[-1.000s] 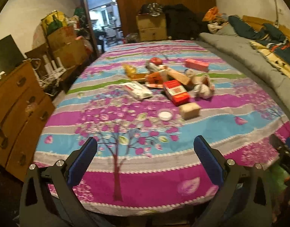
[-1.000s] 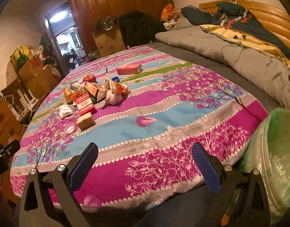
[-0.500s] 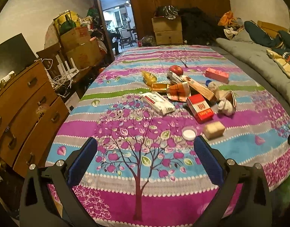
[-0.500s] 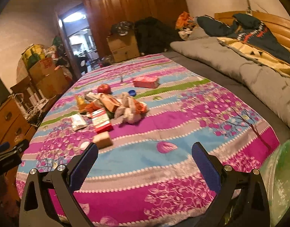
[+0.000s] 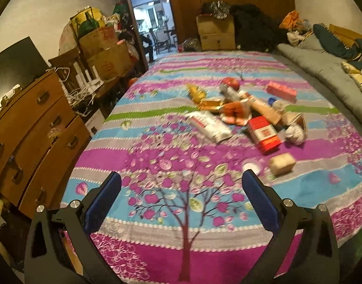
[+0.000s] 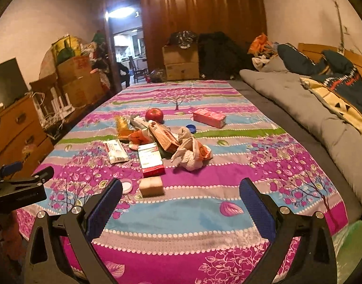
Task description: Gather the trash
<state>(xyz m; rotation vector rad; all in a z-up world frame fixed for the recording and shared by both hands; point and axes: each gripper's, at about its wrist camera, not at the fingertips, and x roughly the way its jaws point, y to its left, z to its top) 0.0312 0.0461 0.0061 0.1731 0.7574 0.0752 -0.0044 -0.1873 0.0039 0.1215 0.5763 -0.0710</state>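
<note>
While hovering above the floral bedspread (image 5: pixel 185 142), left gripper (image 5: pixel 181 184) spread wide, empty; trash pile (image 5: pixel 247 116) ahead, well apart. From right wrist: right gripper (image 6: pixel 181 189) likewise spread, empty, tan block (image 6: pixel 151 186) just beyond fingertips.

Trash pile (image 6: pixel 162 142) mid-bedspread: cartons, wrappers, crumpled tissue (heaped, touching); red-white box (image 6: pixel 150 159) flat; tan block (image 6: pixel 151 186) nearest.
</note>
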